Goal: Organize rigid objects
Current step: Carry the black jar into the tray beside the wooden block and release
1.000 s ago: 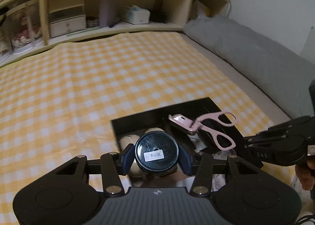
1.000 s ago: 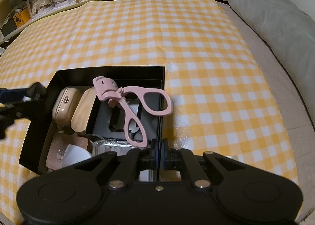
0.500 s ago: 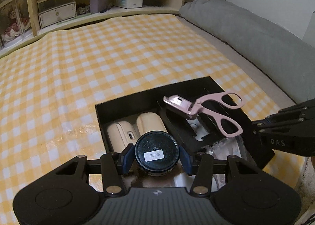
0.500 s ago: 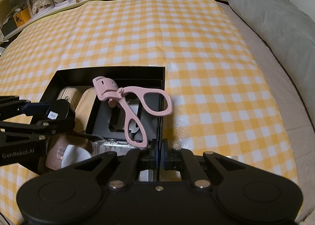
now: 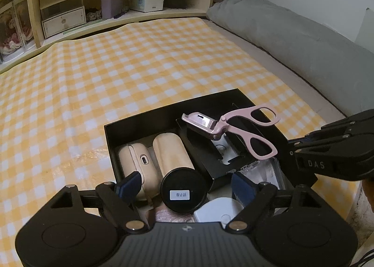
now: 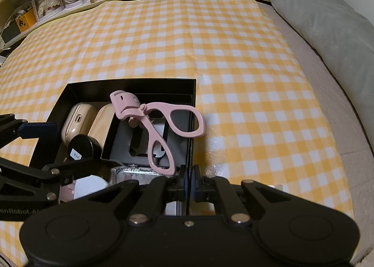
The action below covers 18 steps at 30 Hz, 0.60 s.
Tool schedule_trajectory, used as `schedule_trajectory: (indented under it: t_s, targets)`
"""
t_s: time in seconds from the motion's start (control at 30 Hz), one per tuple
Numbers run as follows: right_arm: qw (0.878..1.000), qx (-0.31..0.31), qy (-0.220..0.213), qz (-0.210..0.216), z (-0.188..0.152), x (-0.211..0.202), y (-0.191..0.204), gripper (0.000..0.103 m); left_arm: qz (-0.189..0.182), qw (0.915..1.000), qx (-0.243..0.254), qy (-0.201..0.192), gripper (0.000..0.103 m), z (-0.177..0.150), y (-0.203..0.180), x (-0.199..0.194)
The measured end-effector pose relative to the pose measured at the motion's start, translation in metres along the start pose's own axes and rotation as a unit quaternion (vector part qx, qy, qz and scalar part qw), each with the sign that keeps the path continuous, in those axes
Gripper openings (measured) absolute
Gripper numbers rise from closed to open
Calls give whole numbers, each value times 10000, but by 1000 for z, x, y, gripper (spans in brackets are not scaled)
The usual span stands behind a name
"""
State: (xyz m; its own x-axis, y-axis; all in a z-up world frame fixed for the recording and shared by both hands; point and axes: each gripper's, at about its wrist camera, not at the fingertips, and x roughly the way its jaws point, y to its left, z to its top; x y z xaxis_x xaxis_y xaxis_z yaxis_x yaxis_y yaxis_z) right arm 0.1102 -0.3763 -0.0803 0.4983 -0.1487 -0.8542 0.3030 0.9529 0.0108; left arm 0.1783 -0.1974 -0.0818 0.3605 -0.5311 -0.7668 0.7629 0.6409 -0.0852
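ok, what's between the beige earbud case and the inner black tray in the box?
A beige cylinder lying on its side, flanked by the earbud case and the inner tray. The left wrist view shows it best.

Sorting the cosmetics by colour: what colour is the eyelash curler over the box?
Pale pink all over; the eyelash curler shows best in the right wrist view.

Cloth (image 5: 145,63): yellow-and-white check; box (image 5: 149,124): black; curler (image 5: 233,131): pale pink; case (image 5: 138,161) and tube (image 5: 170,150): beige; jar (image 5: 183,191): black, white label; pillow (image 5: 292,40): grey; pads (image 5: 243,187): blue
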Motion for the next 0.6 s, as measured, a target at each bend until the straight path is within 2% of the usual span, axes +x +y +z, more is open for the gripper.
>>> schedule_trajectory:
  t_s: [0.27, 0.6]
  targets:
    - [10000, 3, 3, 1, 0, 0, 0, 4, -4, 9999, -88, -54, 89, 0, -1, -10]
    - [10000, 3, 7, 1, 1, 0, 0, 4, 161, 9989, -334, -276, 98, -2, -5, -51]
